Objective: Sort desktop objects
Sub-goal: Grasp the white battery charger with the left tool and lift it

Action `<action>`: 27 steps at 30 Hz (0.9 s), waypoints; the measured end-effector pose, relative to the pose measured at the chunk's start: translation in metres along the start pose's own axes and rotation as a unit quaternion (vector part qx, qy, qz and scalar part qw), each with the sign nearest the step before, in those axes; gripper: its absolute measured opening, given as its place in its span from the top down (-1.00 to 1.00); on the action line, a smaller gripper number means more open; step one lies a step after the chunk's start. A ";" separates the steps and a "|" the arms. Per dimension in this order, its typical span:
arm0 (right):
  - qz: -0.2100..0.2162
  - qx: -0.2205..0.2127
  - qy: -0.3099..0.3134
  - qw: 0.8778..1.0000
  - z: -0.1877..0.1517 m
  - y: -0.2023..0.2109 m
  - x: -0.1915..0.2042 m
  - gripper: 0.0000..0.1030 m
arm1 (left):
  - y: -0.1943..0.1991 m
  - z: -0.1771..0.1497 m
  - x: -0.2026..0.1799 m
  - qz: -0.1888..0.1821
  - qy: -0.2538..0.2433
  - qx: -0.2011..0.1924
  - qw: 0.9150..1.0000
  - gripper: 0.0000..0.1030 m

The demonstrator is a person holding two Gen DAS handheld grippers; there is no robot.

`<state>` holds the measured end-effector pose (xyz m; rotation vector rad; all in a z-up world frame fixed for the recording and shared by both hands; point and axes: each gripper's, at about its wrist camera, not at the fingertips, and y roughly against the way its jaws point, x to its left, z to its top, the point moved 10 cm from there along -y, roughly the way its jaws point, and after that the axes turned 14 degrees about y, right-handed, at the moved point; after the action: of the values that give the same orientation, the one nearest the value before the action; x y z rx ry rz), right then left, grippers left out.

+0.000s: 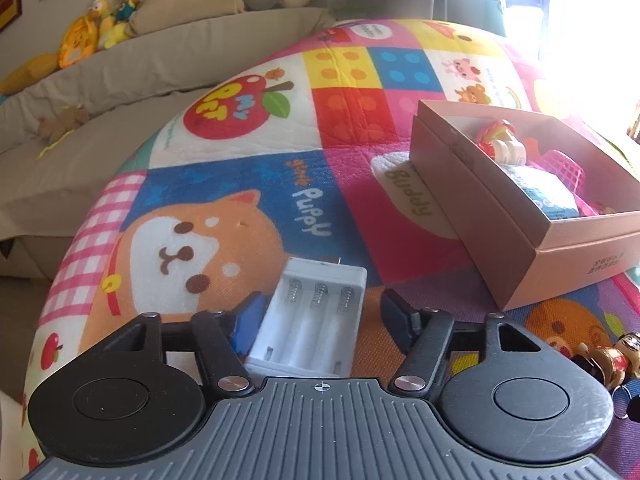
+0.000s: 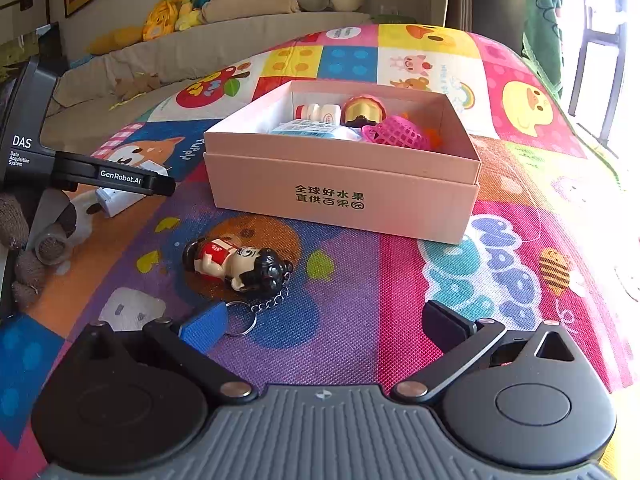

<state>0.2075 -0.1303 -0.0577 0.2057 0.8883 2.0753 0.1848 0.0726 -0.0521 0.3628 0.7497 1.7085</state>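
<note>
A white battery holder (image 1: 312, 320) lies on the colourful mat between the fingers of my left gripper (image 1: 320, 316), which is open around it, the left pad close to its side. It also shows in the right wrist view (image 2: 120, 196), partly behind the left gripper's body. A pink cardboard box (image 2: 344, 196) holds a small bottle (image 2: 318, 113), a round gold toy (image 2: 364, 112), a pink mesh basket (image 2: 396, 134) and a white packet (image 2: 316, 130). A doll keychain (image 2: 236, 264) lies in front of the box, just ahead of my open, empty right gripper (image 2: 324, 326).
The box also shows at the right of the left wrist view (image 1: 520, 240), the keychain at its lower right (image 1: 612, 360). A beige sofa (image 1: 120, 92) with plush toys runs along the back. A white card (image 2: 132, 312) lies by the right gripper's left finger.
</note>
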 end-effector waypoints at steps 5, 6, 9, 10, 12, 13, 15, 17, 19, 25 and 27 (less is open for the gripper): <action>0.004 0.010 -0.008 1.000 -0.002 -0.003 -0.001 -1.00 | 0.020 -0.018 -0.016 -0.026 -0.026 0.004 0.999 -0.03; 0.005 0.012 -0.010 1.000 -0.002 -0.004 -0.001 -1.00 | 0.026 -0.025 -0.021 -0.036 -0.035 0.006 0.999 -0.03; 0.004 0.013 -0.009 1.000 -0.003 -0.004 -0.001 -1.00 | 0.048 -0.046 -0.036 -0.070 -0.068 0.014 0.995 -0.03; 0.004 0.013 -0.010 1.000 -0.003 -0.004 -0.001 -1.00 | 0.056 -0.054 -0.040 -0.083 -0.080 0.017 0.993 -0.03; 0.004 0.013 -0.010 1.000 -0.003 -0.004 0.000 -1.00 | 0.072 -0.067 -0.048 -0.106 -0.100 0.020 0.989 -0.06; 0.004 0.013 -0.009 1.000 -0.003 -0.004 -0.001 -1.00 | 0.078 -0.073 -0.049 -0.113 -0.107 0.021 0.988 -0.17; 0.004 0.013 -0.009 1.000 -0.003 -0.004 -0.001 -1.00 | 0.085 -0.078 -0.048 -0.109 -0.113 0.017 0.987 -0.42; 0.004 0.013 -0.009 1.000 -0.003 -0.004 -0.001 -1.00 | 0.085 -0.080 -0.042 -0.087 -0.120 0.009 0.989 -0.58; 0.004 0.013 -0.009 1.000 -0.003 -0.004 -0.001 -1.00 | 0.080 -0.078 -0.031 -0.070 -0.111 0.009 0.991 -0.73; 0.004 0.013 -0.009 1.000 -0.003 -0.004 -0.001 -1.00 | 0.069 -0.058 0.008 -0.004 -0.086 -0.007 0.996 -0.80; 0.004 0.013 -0.009 1.000 -0.003 -0.004 -0.001 -1.00 | 0.065 -0.048 0.027 0.026 -0.064 -0.012 0.998 -0.81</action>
<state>0.2094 -0.1311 -0.0622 0.2422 0.9046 2.0674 0.0995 0.0770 -0.0494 0.4741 0.6296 1.7243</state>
